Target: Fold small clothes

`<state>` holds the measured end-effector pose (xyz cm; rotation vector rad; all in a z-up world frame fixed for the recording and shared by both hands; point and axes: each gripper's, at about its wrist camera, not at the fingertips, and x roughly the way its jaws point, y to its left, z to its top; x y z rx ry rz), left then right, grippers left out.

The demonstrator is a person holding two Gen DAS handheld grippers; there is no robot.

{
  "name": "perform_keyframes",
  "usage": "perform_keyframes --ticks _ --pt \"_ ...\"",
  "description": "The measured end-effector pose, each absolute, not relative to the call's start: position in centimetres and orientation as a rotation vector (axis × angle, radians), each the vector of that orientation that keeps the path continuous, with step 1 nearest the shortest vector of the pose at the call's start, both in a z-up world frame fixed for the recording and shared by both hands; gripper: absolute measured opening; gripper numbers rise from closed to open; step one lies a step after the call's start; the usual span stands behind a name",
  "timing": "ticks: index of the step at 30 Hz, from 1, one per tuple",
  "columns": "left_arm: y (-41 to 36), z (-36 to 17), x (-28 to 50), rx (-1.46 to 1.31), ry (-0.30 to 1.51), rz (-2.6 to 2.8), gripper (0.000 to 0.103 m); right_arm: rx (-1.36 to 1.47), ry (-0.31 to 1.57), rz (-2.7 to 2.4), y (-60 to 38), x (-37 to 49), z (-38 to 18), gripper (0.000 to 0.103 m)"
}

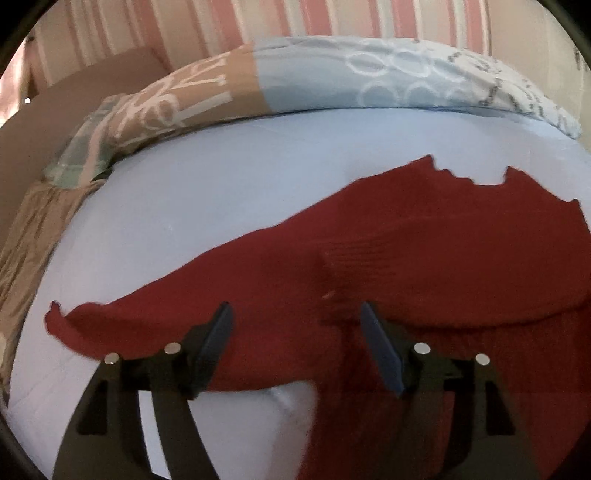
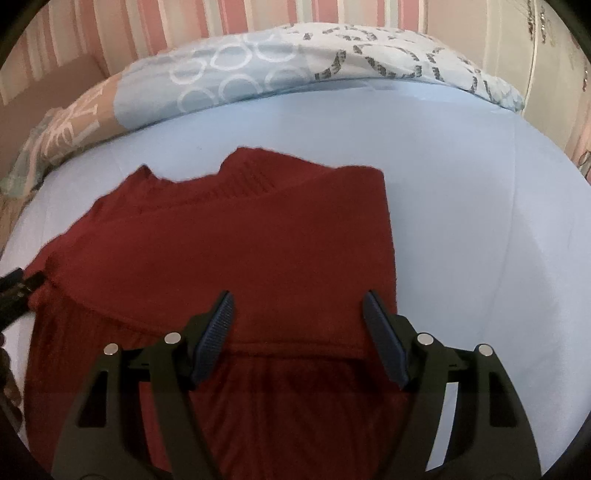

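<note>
A dark red knitted sweater [image 1: 424, 251] lies on the light blue bed sheet [image 1: 221, 192]. One sleeve [image 1: 147, 314] stretches out to the left, and a ribbed cuff is folded over the body. My left gripper [image 1: 295, 308] hovers open over the cloth near the sleeve's root, with nothing between its pads. In the right wrist view the sweater [image 2: 240, 240] is partly folded, its right edge straight. My right gripper [image 2: 298, 295] stands open above a folded hem at that edge, and it holds nothing.
A rolled patterned duvet [image 1: 332, 81] in tan, pale blue and white lies along the far side of the bed, in front of a pink striped wall [image 2: 184, 26]. Bare sheet [image 2: 480, 240] spreads right of the sweater. A dark tool part [image 2: 16, 291] shows at the left edge.
</note>
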<state>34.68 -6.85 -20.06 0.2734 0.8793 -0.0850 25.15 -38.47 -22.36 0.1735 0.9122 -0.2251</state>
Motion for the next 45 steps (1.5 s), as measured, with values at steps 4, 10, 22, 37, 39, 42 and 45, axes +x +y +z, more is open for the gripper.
perform_keyframes --ticks 4,10,22,37,39,42,45 --pt "-6.9 -22.3 36.0 0.304 0.958 -0.039 0.074 0.112 0.95 -0.249 -37.8 25.6 -23.1 0.073" --pt "-5.9 -21.0 35.3 0.276 0.936 -0.049 0.075 0.139 0.877 -0.193 -37.0 24.9 -20.5 0.072" --pt "13.2 -17.0 33.6 0.118 0.974 0.193 0.091 0.096 0.775 -0.093 -27.6 22.7 -13.8 0.091" --pt "25.5 -19.1 37.1 -0.056 0.992 0.191 0.091 0.075 0.842 -0.131 -19.5 28.6 -15.6 0.091" --pt "27.0 -19.1 37.8 -0.108 0.983 0.185 0.091 0.047 0.844 -0.126 -18.6 28.9 -15.8 0.091" --pt "29.0 -18.9 37.8 -0.206 0.964 0.184 0.09 -0.009 0.856 -0.122 -17.6 29.3 -16.5 0.091" --pt "30.7 -18.9 37.8 -0.309 0.963 0.185 0.09 -0.041 0.874 -0.129 -17.4 29.2 -17.5 0.091"
